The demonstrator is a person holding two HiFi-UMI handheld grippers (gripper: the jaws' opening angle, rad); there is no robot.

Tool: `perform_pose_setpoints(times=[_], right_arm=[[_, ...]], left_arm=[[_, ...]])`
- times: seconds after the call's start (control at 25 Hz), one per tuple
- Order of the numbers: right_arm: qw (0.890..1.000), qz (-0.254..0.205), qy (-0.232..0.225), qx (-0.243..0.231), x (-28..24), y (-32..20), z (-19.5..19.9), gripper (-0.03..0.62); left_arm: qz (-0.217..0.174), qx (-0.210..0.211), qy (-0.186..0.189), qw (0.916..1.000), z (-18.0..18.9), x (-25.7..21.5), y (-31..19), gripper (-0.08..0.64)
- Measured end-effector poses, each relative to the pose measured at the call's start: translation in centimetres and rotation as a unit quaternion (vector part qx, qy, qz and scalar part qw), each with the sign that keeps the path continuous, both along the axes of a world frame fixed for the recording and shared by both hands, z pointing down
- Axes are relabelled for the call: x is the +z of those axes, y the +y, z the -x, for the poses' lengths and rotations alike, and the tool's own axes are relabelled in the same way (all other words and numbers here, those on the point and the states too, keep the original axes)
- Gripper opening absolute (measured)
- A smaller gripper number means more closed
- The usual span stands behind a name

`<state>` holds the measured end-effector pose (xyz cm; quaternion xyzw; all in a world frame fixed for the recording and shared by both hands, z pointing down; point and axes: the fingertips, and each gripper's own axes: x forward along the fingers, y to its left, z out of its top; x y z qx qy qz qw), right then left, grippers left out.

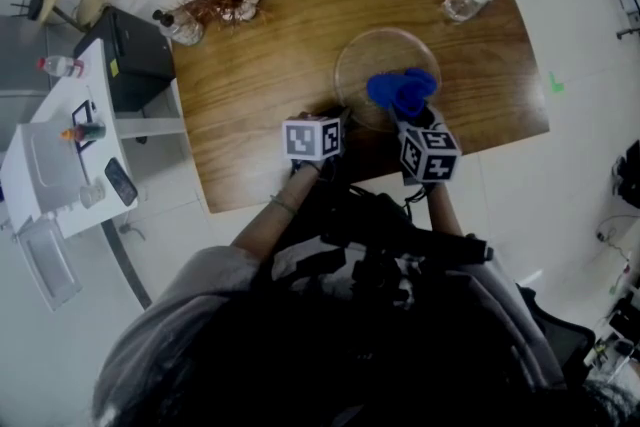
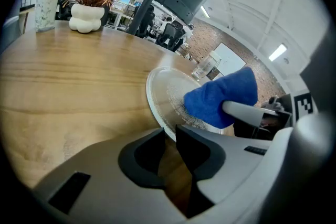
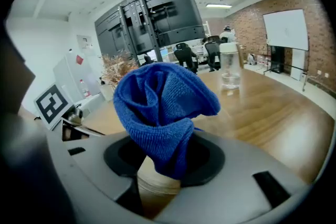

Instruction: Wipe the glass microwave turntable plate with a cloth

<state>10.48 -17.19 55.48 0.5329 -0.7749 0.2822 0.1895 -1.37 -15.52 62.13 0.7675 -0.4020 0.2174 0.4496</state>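
Bunched cloth (image 1: 402, 93) points forward (over flat plate (image 1: 378, 58)).

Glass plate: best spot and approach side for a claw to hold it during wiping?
Pinch the thin rim at the near-left edge of the glass plate, coming in low from the near side of the table. It lies flat, so only the rim fits between jaws, and the blue cloth in the right claw covers the near-right part. The left claw appears shut there.
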Motion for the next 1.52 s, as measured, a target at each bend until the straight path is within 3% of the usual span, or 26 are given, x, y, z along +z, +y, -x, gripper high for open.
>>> perform_pose_setpoints(times=[0.16, 0.36, 0.48, 0.68, 1.08, 1.28, 1.52], right_arm=[[0.997, -0.008, 0.006, -0.074, -0.2, 0.9, 4.6, 0.17], [0.994, 0.0, 0.027, -0.101, 0.7, 1.9, 5.6, 0.107], [0.996, 0.012, 0.012, -0.09, 0.7, 2.4, 4.8, 0.097], [0.998, 0.019, 0.028, -0.061, 1.1, 3.4, 1.3, 0.094], [0.999, 0.035, 0.015, 0.038, 1.4, 6.2, -6.9, 0.094], [0.999, 0.029, 0.005, 0.037, 1.0, 6.5, -6.2, 0.091], [1.0, 0.003, -0.031, 0.0, -0.8, 7.0, -2.9, 0.089]], left_arm=[[0.001, 0.0, 0.0, 1.0, -0.1, 0.0, 0.0, 0.075], [0.001, -0.001, 0.0, 1.0, 0.0, 0.0, -0.1, 0.074], [0.001, -0.002, 0.001, 1.0, 0.0, 0.0, 0.0, 0.074], [0.001, 0.0, -0.001, 1.0, 0.0, 0.0, -0.1, 0.074], [-0.001, -0.001, -0.002, 1.0, 0.0, -0.1, -0.1, 0.074], [-0.003, -0.002, -0.004, 1.0, 0.0, 0.0, -0.1, 0.074], [-0.023, -0.002, 0.004, 0.9997, 0.2, -0.4, 0.0, 0.067]])
